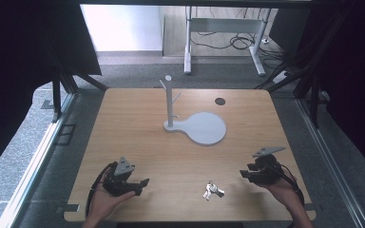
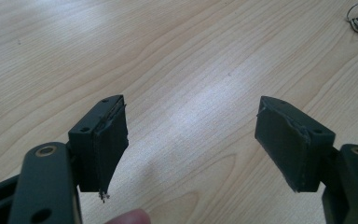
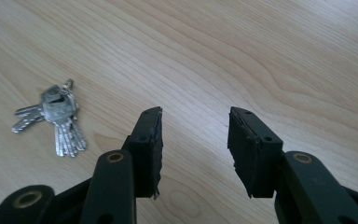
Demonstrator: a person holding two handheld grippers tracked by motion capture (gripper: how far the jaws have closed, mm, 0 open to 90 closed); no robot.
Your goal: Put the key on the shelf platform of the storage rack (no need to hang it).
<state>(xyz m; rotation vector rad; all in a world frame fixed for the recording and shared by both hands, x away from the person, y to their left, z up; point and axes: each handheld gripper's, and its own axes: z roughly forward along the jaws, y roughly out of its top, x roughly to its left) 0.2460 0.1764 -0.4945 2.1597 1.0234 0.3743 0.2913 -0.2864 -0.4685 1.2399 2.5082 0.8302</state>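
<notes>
I see the bunch of silver metal keys on a ring (image 1: 212, 190) lying flat on the light wooden bench (image 1: 138, 123), between my grippers, blades fanned toward the near edge; left gripper (image 1: 144, 184) gapes wide, right gripper (image 1: 243, 174) narrower, both empty

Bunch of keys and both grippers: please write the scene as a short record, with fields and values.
thing in hand: bunch of keys, lying flat on the table, near its front edge, between the grippers
left gripper: open, empty, above bare wood
right gripper: open, empty, the keys to the left of its jaws in its own view
stand: white, upright, with pegs, on a round base at the middle of the table
contact: neither gripper touches the keys
</notes>
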